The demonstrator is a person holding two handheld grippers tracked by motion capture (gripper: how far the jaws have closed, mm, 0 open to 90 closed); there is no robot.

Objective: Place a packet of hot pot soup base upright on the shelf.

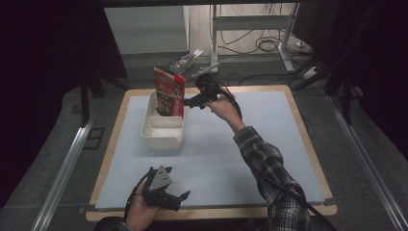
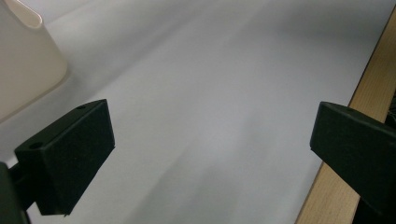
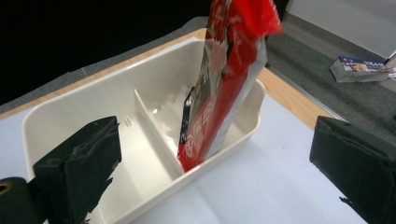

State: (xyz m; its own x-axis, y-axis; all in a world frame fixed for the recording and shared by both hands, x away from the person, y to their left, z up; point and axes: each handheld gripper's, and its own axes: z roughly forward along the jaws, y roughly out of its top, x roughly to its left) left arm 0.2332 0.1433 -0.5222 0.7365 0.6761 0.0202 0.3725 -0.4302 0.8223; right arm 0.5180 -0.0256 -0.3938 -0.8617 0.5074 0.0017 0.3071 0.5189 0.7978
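The red snack bag (image 3: 224, 84) stands nearly upright in the far compartment of the cream bin (image 3: 70, 107), leaning on its near wall; its top is cut off in the right gripper view and its print is too blurred to read. The right gripper (image 1: 185, 102) hangs just beside it, jaws wide apart and empty. The left gripper (image 1: 175, 197) rests near the table's (image 1: 298, 144) front edge, jaws also apart, holding nothing. A small box (image 1: 182, 61) lies on the floor beyond.

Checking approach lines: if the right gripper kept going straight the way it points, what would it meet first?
Probably the red snack bag standing in the white bin. The right gripper, jaws open, points at it; the bin's near wall may come first, depth is unclear.
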